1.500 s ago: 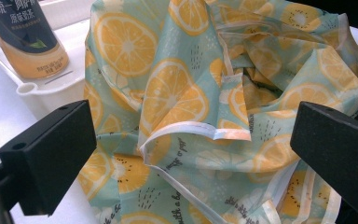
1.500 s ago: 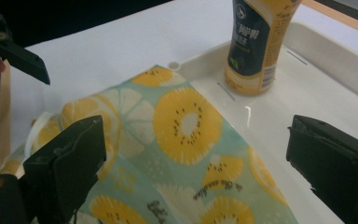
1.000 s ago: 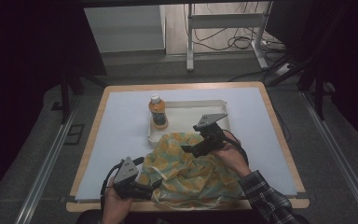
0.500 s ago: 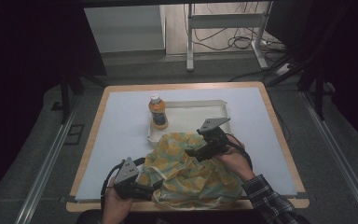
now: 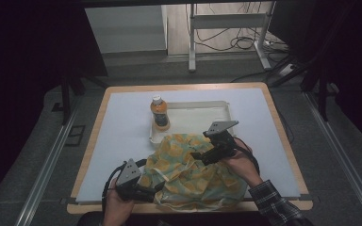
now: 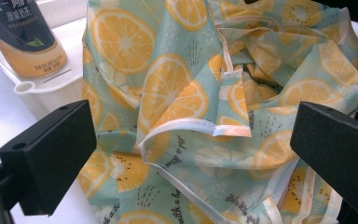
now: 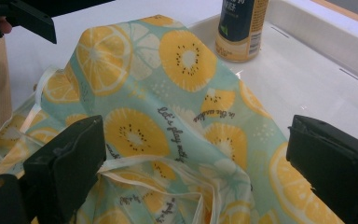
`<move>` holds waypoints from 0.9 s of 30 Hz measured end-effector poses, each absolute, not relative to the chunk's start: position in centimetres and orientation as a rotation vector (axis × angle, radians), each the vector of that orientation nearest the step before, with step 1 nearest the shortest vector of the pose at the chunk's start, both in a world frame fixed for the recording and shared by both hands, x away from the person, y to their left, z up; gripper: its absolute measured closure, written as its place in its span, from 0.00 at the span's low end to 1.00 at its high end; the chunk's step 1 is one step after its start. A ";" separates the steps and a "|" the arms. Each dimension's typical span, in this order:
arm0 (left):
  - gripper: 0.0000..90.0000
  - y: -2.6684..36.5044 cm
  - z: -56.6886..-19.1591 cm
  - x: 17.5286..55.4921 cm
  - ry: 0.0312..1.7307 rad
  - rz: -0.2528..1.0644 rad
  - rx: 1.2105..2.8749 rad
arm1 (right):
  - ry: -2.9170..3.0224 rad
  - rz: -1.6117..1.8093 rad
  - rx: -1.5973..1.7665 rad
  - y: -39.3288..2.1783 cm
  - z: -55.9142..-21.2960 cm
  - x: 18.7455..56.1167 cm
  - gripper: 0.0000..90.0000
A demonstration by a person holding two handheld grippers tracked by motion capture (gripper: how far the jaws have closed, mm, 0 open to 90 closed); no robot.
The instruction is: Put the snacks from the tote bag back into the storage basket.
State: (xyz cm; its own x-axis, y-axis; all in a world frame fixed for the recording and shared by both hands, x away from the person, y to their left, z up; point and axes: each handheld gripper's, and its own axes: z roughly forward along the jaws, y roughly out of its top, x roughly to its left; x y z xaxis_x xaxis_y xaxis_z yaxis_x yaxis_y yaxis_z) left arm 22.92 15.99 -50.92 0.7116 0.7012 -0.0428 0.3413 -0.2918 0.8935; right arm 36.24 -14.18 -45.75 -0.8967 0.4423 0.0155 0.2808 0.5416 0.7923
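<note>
A crumpled cloth bag [image 5: 193, 174] printed with lemon slices on pale green lies at the table's near edge, its far end draped over the rim of a white tray [image 5: 202, 117]. An orange drink bottle [image 5: 159, 113] stands upright in the tray's left end. My left gripper [image 5: 152, 190] sits at the bag's near-left corner, open. In the left gripper view the bag [image 6: 205, 102] lies between and beyond the wide jaws of that gripper [image 6: 193, 140]. My right gripper [image 5: 201, 155] is over the bag's far right part, open. The bag [image 7: 168, 121] with its white hem spans the right gripper [image 7: 198, 154].
A white mat [image 5: 122, 136] covers the wooden table [image 5: 283, 136]. The bottle [image 6: 25, 42] and tray rim [image 6: 51, 88] lie beyond the bag on the left in the left gripper view. The bottle [image 7: 240, 28] and tray [image 7: 307, 74] are ahead in the right gripper view.
My right gripper has shifted a little to the right and nearer the person, over the bag. The left gripper has stayed in place.
</note>
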 end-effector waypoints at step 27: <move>0.00 16.1 -50.9 23.0 0.818 0.440 1.889 | 2.558 1.261 0.664 -16.5 -45.7 34.7 0.05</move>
